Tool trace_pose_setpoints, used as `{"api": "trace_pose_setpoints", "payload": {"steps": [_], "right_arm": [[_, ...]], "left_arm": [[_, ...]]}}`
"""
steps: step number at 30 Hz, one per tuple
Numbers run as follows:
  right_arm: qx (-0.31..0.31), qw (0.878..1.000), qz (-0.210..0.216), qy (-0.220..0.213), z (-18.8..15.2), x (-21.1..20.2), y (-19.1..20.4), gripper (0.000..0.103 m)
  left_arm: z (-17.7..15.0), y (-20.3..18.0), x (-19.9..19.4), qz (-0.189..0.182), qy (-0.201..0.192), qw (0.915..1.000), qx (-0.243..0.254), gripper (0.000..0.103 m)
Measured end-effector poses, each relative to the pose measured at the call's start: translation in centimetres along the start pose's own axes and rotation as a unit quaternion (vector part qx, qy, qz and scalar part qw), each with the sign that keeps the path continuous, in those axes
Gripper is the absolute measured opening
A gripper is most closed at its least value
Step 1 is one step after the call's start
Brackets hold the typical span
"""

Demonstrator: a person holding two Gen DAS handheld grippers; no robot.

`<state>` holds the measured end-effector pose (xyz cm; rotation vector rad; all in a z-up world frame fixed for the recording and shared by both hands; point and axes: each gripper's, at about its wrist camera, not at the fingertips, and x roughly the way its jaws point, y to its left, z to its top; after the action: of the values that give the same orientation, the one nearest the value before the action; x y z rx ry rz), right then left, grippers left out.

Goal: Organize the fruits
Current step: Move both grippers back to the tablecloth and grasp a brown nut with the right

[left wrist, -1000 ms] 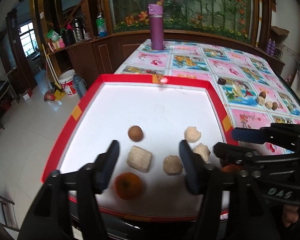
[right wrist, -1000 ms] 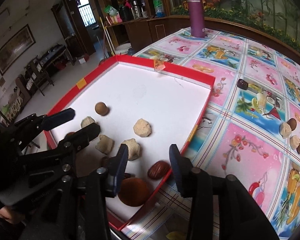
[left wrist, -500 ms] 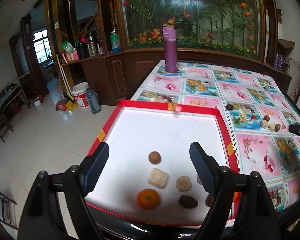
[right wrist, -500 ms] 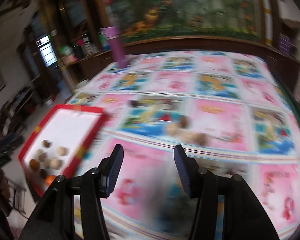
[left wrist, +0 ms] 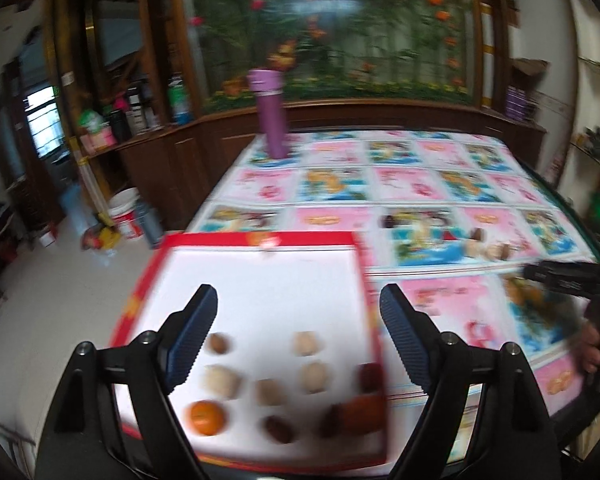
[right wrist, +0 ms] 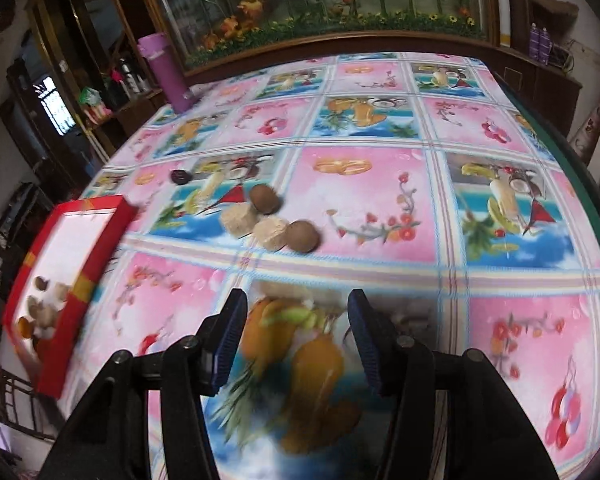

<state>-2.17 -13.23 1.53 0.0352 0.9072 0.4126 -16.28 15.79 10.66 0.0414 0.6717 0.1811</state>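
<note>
A red-rimmed white tray (left wrist: 172,246) holds several fruits: an orange (left wrist: 207,417), brown dates (left wrist: 278,428), pale lumps (left wrist: 312,376) and a brown ball (left wrist: 219,343). My left gripper (left wrist: 298,320) is open and empty, raised above the tray's near half. My right gripper (right wrist: 296,322) is open and empty over the patterned tablecloth. Ahead of it lie two pale chunks (right wrist: 240,218), two brown round fruits (right wrist: 302,235) and a dark date (right wrist: 180,177). The tray (right wrist: 88,280) sits at its left.
A purple flask (left wrist: 271,114) stands at the table's far left corner, also in the right wrist view (right wrist: 164,72). The table's green edge (right wrist: 580,184) runs along the right. Wooden cabinets and a floral panel stand behind. The right gripper shows at the right of the left wrist view (left wrist: 560,276).
My left gripper has lifted and pulled back from the tray. My right gripper has left the tray and swung right over the tablecloth, facing the loose fruits.
</note>
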Motion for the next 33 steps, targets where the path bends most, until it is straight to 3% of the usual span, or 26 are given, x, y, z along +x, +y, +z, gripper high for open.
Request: {"api": "trace_pose_setpoints", "payload": {"steps": [6,7,9,11,18,22,24,30,33], "right_arm": [[-0.012,1.000,0.001,0.005,1.7,1.8,0.1,0.051],[-0.013,1.000,0.001,0.005,1.9,2.1,0.0,0.050],[-0.010,1.000,-0.005,0.013,2.2,2.9,-0.3,0.037],[-0.003,1.000,-0.006,0.013,2.4,3.2,-0.7,0.032],[-0.017,1.000,-0.001,0.010,2.7,3.5,-0.8,0.031],[-0.023,1.000,0.005,0.007,2.8,3.7,-0.9,0.031],[-0.022,1.000,0.000,0.007,2.9,3.7,-1.1,0.021],[0.007,1.000,0.009,0.003,2.9,2.9,-2.5,0.021],[0.026,0.999,0.023,-0.009,3.1,2.2,-3.3,0.021]], "left_arm": [[1.2,-5.1,2.2,-0.064,0.019,0.9974,0.028,0.084],[1.4,-5.9,2.6,-0.070,0.021,0.9968,0.034,0.084],[1.8,-7.4,3.6,-0.079,0.026,0.9953,0.050,0.084],[2.0,-8.7,4.5,-0.085,0.036,0.9939,0.061,0.084],[2.3,-12.4,7.1,-0.118,0.065,0.9878,0.078,0.084],[2.4,-13.9,9.1,-0.114,0.078,0.9860,0.093,0.084],[2.6,-14.4,10.6,-0.111,0.094,0.9852,0.092,0.083],[3.2,-16.0,14.4,-0.085,0.116,0.9839,0.106,0.081],[3.5,-16.7,15.8,-0.089,0.127,0.9820,0.108,0.079]]}}
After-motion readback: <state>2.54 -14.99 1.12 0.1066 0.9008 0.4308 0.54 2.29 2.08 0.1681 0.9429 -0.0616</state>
